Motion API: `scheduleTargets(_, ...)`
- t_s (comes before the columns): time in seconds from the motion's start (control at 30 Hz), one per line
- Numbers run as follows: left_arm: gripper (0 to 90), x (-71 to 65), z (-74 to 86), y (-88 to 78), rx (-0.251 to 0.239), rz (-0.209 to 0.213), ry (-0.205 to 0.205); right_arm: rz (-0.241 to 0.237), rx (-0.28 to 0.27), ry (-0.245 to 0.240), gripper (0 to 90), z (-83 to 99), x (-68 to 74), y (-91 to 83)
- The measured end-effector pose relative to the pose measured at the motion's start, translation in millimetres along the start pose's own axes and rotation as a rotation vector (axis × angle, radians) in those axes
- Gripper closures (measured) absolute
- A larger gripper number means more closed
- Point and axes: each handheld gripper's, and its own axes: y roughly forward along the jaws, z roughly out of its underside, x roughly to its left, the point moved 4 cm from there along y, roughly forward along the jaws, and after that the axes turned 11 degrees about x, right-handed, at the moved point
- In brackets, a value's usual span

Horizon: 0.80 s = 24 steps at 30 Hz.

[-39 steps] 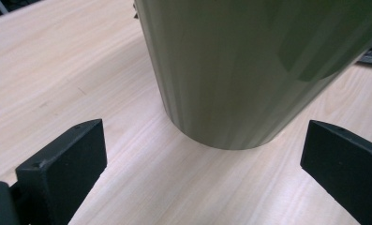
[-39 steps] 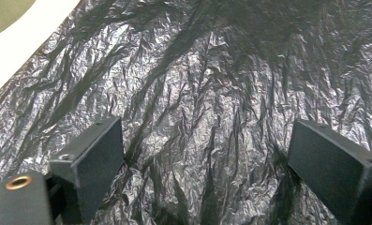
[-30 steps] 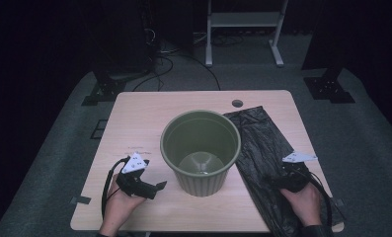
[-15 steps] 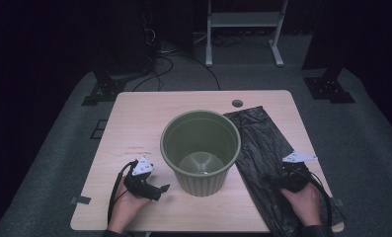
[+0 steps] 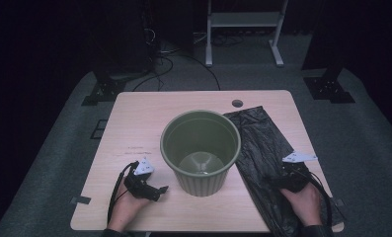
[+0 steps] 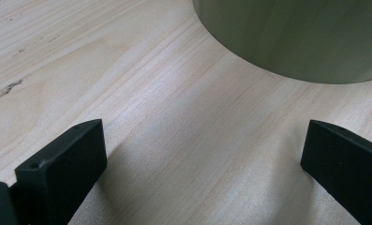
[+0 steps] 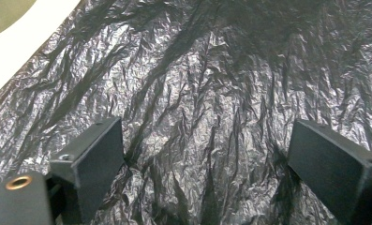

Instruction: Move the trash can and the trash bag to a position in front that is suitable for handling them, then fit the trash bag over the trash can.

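A green bin (image 5: 201,150) stands mid-table, a flat black bag (image 5: 262,148) beside it. The right gripper (image 7: 207,154) hovers just over the bag, jaws wide, crinkled plastic between them but unpinched. The left gripper (image 6: 202,154), jaws wide and empty, points at the bin's base ahead. Picking up the bag seems underway; next, lower and close on a fold.

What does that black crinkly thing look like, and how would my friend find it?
Start at the wooden table and find the big green bucket in its middle. Just right of the bucket lies the black plastic bag, spread flat. It is the one shiny, wrinkled black sheet there, under the right gripper.
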Motion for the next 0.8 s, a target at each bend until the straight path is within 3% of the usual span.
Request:
scheduleTargets(0.07, 0.0, 0.0, 0.0, 0.0, 0.000, 0.000, -0.001, -0.005, -0.013, -0.008, 18.8, 0.2, 1.0, -1.1)
scheduleTargets(0.13, 0.0, 0.0, 0.0, 0.1, 0.001, 0.000, -0.001, -0.015, -0.030, -0.020, 38.5, 0.8, 2.9, -4.1)
scheduleTargets(0.17, 0.0, 0.0, 0.0, 0.1, 0.001, 0.000, -0.001, -0.015, -0.030, -0.020, 38.5, 0.8, 2.9, -4.1)
scheduleTargets(0.2, 0.0, 0.0, 0.0, 0.1, 0.000, 0.000, -0.001, -0.031, -0.047, -0.033, 57.2, 1.7, 5.3, -6.1)
scheduleTargets(0.33, 0.0, 0.0, 0.0, 0.0, 0.001, 0.000, -0.001, -0.058, -0.042, -0.053, 86.3, 1.4, 8.3, -7.2)
scheduleTargets(0.37, 0.0, 0.0, 0.0, 0.1, 0.001, 0.000, -0.001, -0.067, -0.039, -0.056, 90.0, 1.0, 8.8, -7.0)
scheduleTargets(0.47, 0.0, 0.0, 0.0, 0.1, 0.001, 0.000, -0.001, -0.068, -0.032, -0.063, 90.0, -0.6, 9.9, -6.5)
scheduleTargets(0.57, 0.0, 0.0, 0.0, 0.0, 0.001, 0.000, -0.001, -0.111, -0.036, -0.078, 90.0, -4.1, 13.1, -4.9)
scheduleTargets(0.8, 0.0, 0.0, 0.0, 0.1, 0.001, 0.000, -0.001, -0.159, -0.038, -0.132, 90.0, -13.4, 28.4, -3.4)
